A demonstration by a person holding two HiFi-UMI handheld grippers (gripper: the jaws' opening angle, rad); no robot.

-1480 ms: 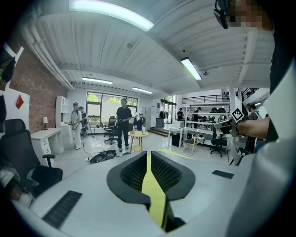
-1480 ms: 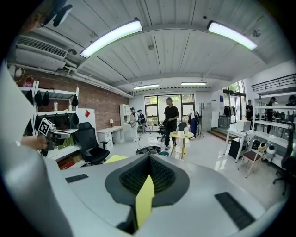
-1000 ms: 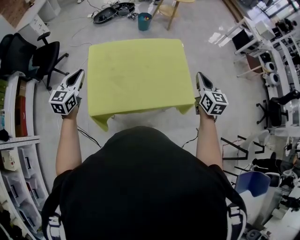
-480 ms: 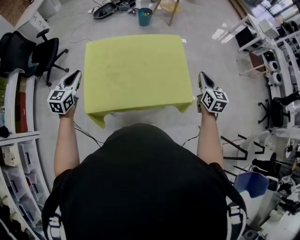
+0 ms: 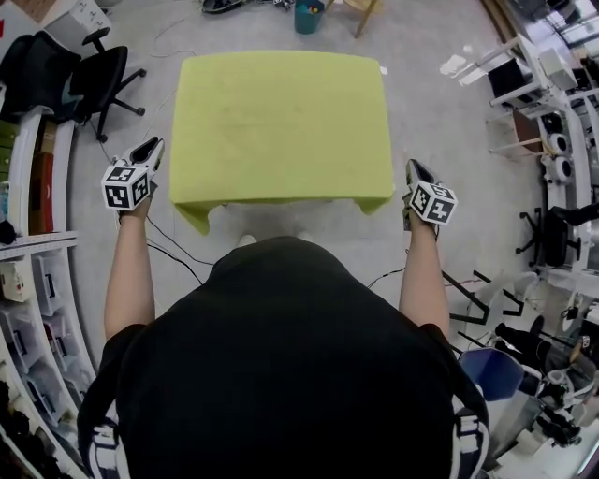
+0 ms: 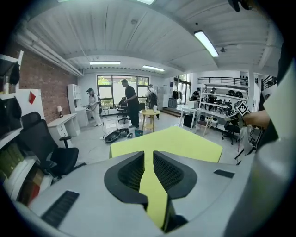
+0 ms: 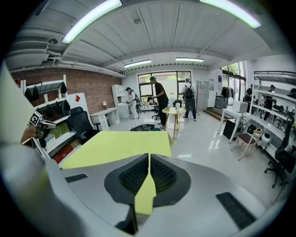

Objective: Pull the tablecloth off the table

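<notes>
A yellow-green tablecloth [image 5: 281,126] covers the whole square table, and its near corners hang down. My left gripper [image 5: 153,145] hovers off the cloth's left edge near the front left corner, not touching it. Its jaws have just been opening. A narrow gap shows in the left gripper view [image 6: 149,155], with only the yellow of the cloth [image 6: 185,141] seen through it. My right gripper [image 5: 412,168] hangs just off the front right corner, also apart from the cloth. Its pads meet in the right gripper view [image 7: 149,157], with the cloth [image 7: 115,146] spread ahead.
A black office chair [image 5: 94,75] and shelving [image 5: 37,281] stand to the left. Beyond the table are a teal bucket [image 5: 309,14] and a wooden stool [image 7: 175,113]. Desks and chairs [image 5: 543,112] line the right. Cables [image 5: 178,253] lie on the floor. People [image 6: 131,102] stand far back.
Both grippers have sunk lower beside the table's near corners and look smaller from above. The table now sits higher in the head view.
</notes>
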